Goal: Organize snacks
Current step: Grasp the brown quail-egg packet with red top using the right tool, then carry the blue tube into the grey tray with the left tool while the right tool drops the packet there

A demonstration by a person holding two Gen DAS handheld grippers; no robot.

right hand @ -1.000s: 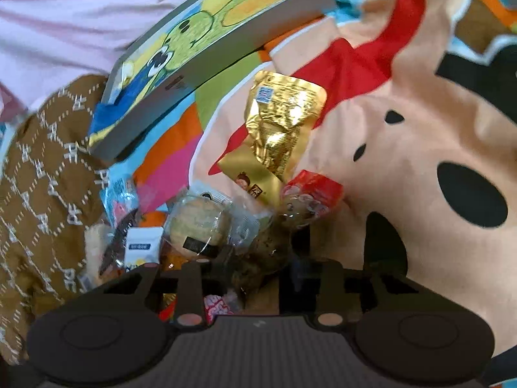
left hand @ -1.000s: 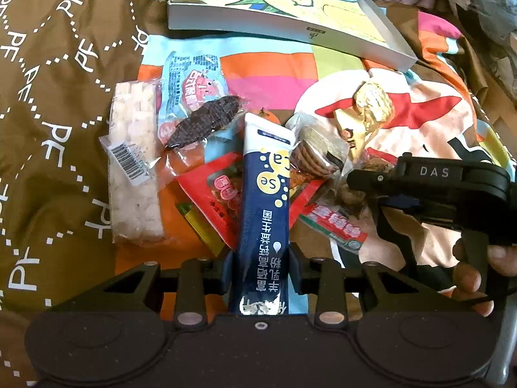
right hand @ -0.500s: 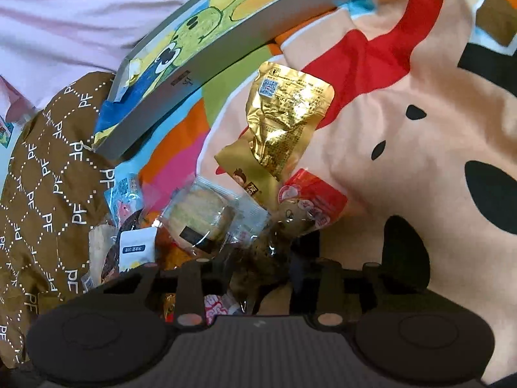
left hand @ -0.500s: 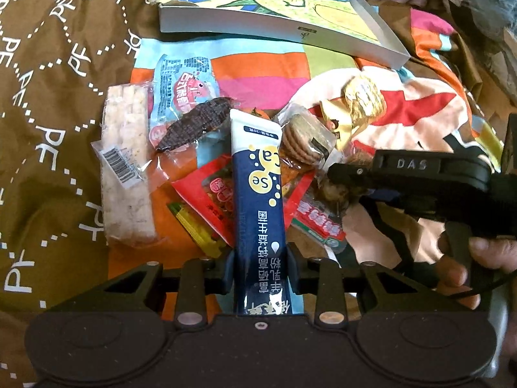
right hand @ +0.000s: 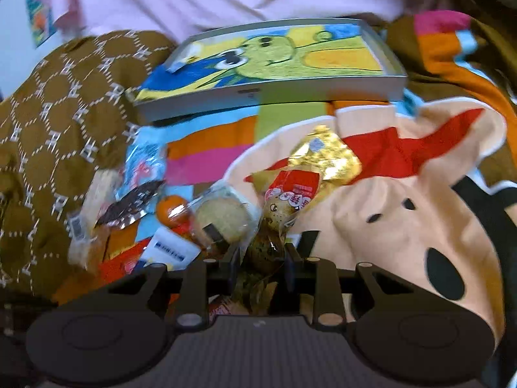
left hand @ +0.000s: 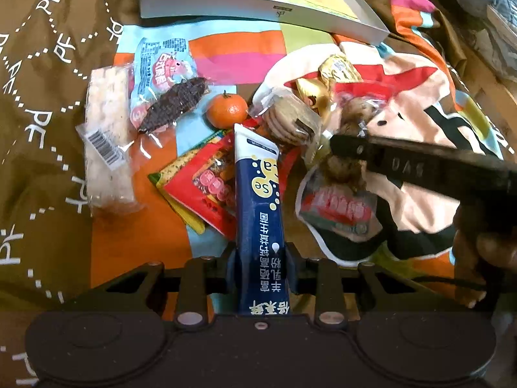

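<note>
Left gripper [left hand: 261, 266]: clamped on the dark blue stick sachet [left hand: 260, 207] (white top end).
Right gripper [right hand: 262, 260]: jaws just closing, pinching a clear packet of speckled eggs [right hand: 274, 223].

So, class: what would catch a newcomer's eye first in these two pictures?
A tall navy sachet is clamped in the left tool, front and centre. Beyond it a bright tangerine sits among the snack packets. At the far edge lies a cartoon-printed box.
</note>
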